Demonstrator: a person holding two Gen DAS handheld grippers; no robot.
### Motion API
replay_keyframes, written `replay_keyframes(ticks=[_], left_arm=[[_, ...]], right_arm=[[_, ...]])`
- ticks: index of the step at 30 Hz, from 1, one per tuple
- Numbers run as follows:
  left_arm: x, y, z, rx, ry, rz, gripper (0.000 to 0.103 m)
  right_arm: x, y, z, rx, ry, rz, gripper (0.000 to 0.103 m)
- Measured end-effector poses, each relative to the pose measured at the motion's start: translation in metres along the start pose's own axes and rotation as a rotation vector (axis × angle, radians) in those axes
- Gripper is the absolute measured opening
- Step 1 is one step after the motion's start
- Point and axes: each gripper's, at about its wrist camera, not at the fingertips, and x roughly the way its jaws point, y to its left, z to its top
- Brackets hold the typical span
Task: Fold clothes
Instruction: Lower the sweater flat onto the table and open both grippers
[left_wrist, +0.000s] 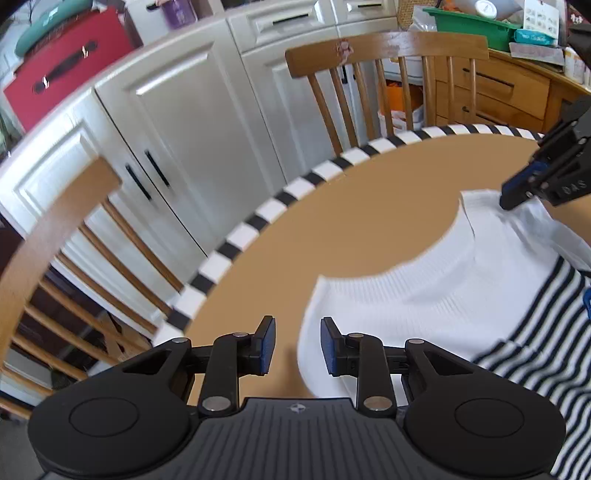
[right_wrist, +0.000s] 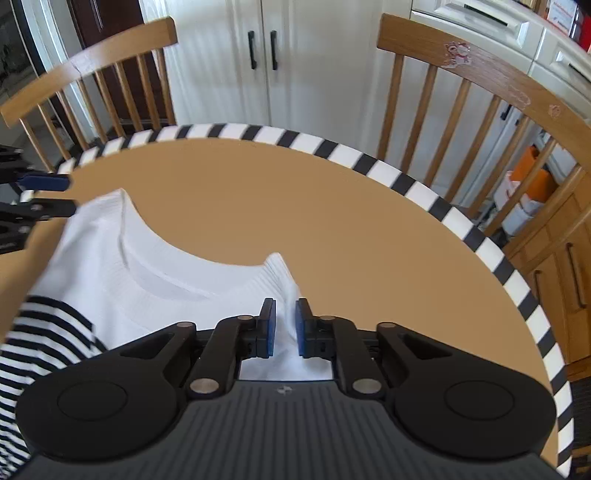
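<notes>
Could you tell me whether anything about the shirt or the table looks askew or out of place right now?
Nothing looks damaged or spilled. The shirt simply lies uneven: the right gripper pinches one shoulder corner into a raised fold, while the left gripper is open beside the other shoulder on the table.

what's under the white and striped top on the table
The top lies on the brown tabletop, bare around the collar. The right claw has a fold of its shoulder between its pads. What lies beneath the cloth is covered and cannot be seen.
</notes>
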Motion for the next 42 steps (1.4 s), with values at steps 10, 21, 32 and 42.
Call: replay_keyframes(ticks=[10,21,32,42], left_arm=[[0.017,-0.013,-0.002,-0.093,0.043,-0.050,0.004],[0.028,-0.019,0.019,-0.084,0.021,0.029,0.003],[0.020,-0.021,0.003,-0.100,0.008,-0.030,0.009],[0.018,-0.036,0.005,-0.115,-0.022,-0.036,0.004]], right_arm=[[0.017,0.018,0.000,-0.115,0.020,-0.100,0.000],[0.020,0.007,0.021,-0.097,-0.017,-0.145,0.003],[0.021,0.009,0.000,-0.098,0.006,-0.124,0.029],[0.025,-0.006,0.010,-0.001,-0.025,-0.078,0.001]])
